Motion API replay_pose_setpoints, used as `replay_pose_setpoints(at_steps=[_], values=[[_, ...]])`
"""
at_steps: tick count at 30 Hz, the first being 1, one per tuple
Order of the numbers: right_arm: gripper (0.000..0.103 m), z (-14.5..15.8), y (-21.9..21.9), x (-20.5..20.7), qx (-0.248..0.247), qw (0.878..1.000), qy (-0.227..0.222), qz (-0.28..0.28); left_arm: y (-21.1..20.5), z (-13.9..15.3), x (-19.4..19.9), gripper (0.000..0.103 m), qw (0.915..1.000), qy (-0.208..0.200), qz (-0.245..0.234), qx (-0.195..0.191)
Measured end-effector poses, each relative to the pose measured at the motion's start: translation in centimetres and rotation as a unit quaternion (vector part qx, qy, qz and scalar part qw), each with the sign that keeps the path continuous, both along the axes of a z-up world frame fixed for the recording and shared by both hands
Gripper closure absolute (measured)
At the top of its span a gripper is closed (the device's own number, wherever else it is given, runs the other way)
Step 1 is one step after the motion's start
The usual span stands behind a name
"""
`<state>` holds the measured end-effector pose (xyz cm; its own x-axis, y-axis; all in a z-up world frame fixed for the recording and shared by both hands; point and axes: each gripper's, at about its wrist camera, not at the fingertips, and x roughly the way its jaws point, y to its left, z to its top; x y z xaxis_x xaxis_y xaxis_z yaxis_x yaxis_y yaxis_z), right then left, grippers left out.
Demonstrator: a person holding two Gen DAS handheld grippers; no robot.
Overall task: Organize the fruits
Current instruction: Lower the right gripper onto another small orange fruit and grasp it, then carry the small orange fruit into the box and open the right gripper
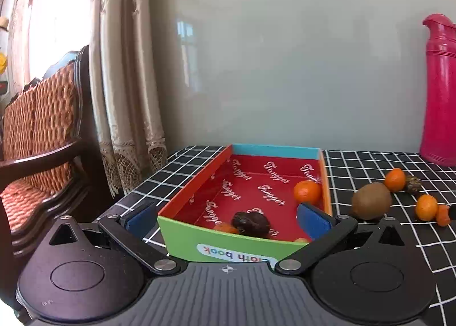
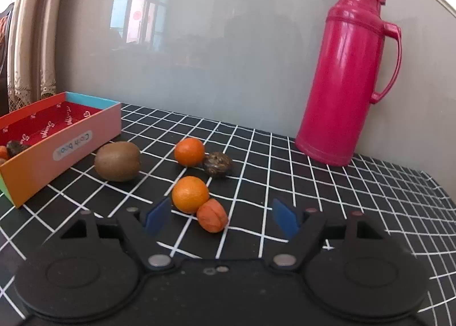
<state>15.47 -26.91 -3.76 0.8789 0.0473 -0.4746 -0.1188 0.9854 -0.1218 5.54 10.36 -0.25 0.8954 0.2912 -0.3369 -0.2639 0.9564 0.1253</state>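
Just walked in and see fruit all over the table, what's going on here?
A person with two handheld grippers is sorting fruit into the box. The open left gripper hovers over its near end. The open right gripper faces a tangerine. A kiwi also waits on the table.

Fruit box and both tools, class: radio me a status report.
Left tool open over the box, empty. Right tool open near an orange on the table. Kiwi still out. Nothing in the way.

Bright window (image 1: 42,12) daylight; wall glare; fisheye-bent edges.
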Motion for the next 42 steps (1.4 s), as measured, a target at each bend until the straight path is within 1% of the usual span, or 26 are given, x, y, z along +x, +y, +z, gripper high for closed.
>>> replay_pose_setpoints(at_steps=[1, 3, 5, 6, 8, 10, 11, 13, 15, 17, 18, 20, 21, 22, 29, 34, 42], values=[[0.028, -0.1, 0.0, 0.2, 0.0, 1.0, 0.005, 0.0, 0.2, -0.1, 0.1, 0.0, 1.0, -0.001, 0.003, -0.004], [0.029, -0.1, -0.1, 0.2, 0.007, 1.0, -0.002, 0.005, 0.3, -0.5, 0.3, 0.0, 1.0, 0.0, 0.007, -0.004], [0.03, -0.4, -0.1, 0.6, 0.0, 1.0, 0.009, 0.003, 0.2, -0.9, 0.7, 0.0, 0.9999, 0.007, 0.009, 0.001], [0.034, -0.4, 0.0, 0.7, 0.003, 1.0, 0.011, 0.005, 0.2, -1.0, 0.8, 0.0, 0.9999, 0.006, 0.01, 0.005], [0.034, -0.5, 0.2, 1.1, -0.004, 1.0, 0.011, 0.001, 0.3, -1.0, 0.9, 0.0, 0.9998, 0.004, 0.013, 0.011], [0.036, -1.1, 0.1, 1.7, 0.0, 1.0, 0.022, -0.003, 0.6, -0.9, 0.9, 0.0, 0.9999, 0.001, 0.014, 0.006], [0.038, -1.4, 0.0, 2.0, 0.003, 1.0, 0.025, -0.003, 0.8, -0.9, 0.9, 0.0, 0.9999, 0.001, 0.016, 0.005], [0.047, -1.8, 0.1, 2.7, 0.003, 0.999, 0.039, -0.002, 1.4, -0.9, 0.9, 0.0, 0.9997, 0.0, 0.022, 0.008], [0.047, -2.0, 0.4, 3.0, -0.001, 0.999, 0.034, 0.0, 2.0, -0.9, 0.9, 0.0, 0.9996, -0.001, 0.027, 0.004], [0.05, -2.4, 0.6, 3.6, -0.004, 0.999, 0.048, 0.001, 2.5, -1.1, 1.1, 0.0, 0.9995, 0.004, 0.031, 0.002], [0.055, -2.5, 0.6, 3.8, -0.001, 0.999, 0.049, 0.002, 2.8, -1.1, 1.2, 0.0, 0.9995, 0.008, 0.031, 0.001], [0.064, -2.6, 0.6, 4.2, 0.001, 0.998, 0.058, -0.002, 3.2, -1.2, 1.4, 0.0, 0.9993, 0.012, 0.034, 0.002], [0.072, -2.6, 0.5, 4.4, 0.007, 0.998, 0.06, 0.001, 3.3, -1.2, 1.4, 0.0, 0.9993, 0.012, 0.035, 0.002], [0.074, -2.6, 0.5, 4.4, 0.01, 0.998, 0.062, -0.002, 3.4, -1.2, 1.4, 0.0, 0.9993, 0.011, 0.035, 0.001], [0.074, -2.4, 1.2, 4.2, 0.014, 0.998, 0.063, -0.004, 4.0, -1.2, 1.1, 0.0, 0.9993, 0.01, 0.037, -0.002], [0.074, -0.9, 2.1, 3.4, 0.02, 0.999, 0.039, 0.003, 4.6, -1.0, 0.5, 0.0, 0.999, 0.008, 0.044, -0.004], [0.074, 0.8, 5.1, 2.5, 0.032, 0.999, 0.018, 0.034, 6.7, -0.5, -0.9, 0.0, 0.9981, 0.01, 0.06, 0.0]])
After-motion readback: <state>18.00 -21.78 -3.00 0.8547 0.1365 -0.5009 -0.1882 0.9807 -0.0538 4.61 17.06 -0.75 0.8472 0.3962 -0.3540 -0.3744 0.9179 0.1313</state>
